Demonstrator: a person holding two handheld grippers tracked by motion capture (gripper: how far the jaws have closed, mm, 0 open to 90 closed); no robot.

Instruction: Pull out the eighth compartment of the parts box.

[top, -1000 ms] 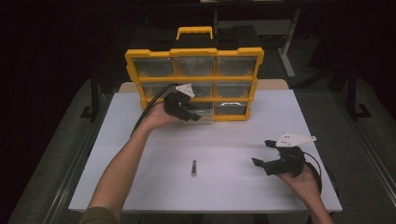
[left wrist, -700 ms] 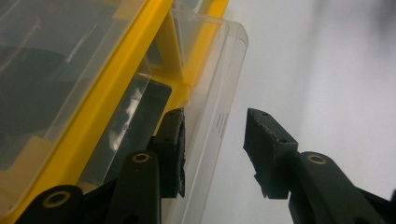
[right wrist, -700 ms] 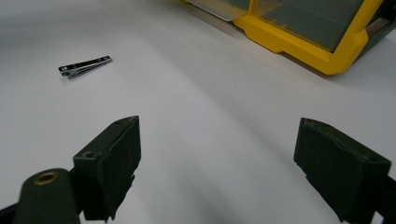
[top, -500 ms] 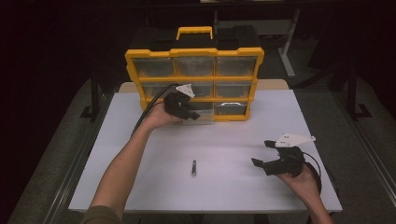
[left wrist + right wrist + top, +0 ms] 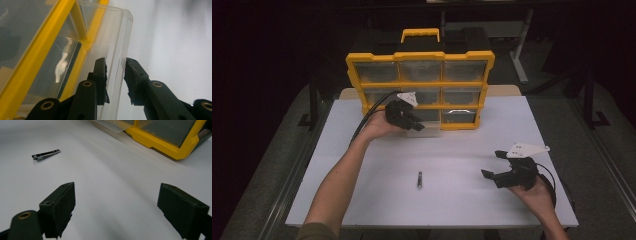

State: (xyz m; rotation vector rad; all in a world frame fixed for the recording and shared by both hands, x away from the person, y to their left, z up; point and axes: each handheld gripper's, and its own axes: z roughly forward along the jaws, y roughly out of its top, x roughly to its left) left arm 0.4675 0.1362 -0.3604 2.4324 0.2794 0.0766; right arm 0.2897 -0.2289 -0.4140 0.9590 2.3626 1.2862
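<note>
The clear drawer (image 5: 422, 125) sat just above the middle of the high view, in the bottom row of the yellow organizer (image 5: 419, 57), its front pulled a little way out over the desk (image 5: 452, 210). You had your left claw (image 5: 416, 124) on that front lip: in the left gripper view the pads (image 5: 101, 80) stood on either side of the thin transparent wall (image 5: 117, 75), which ran up the centre of the frame. The jaws had just been closing with the wall between them, and they looked clamped on it, or very nearly so. That hold made sense, since the lip is the one part of the drawer that sticks out far enough to pinch and pull.

Lower down, near the centre of the high view, the nail clipper (image 5: 419, 179) lay flat and alone on the desk, well apart from the organizer. It probably waited there for the drawer to open.

At the lower right you held your right claw (image 5: 493, 165) spread wide and empty just above the desk. In the right gripper view it faced the clipper (image 5: 46, 154) at the upper left.
</note>
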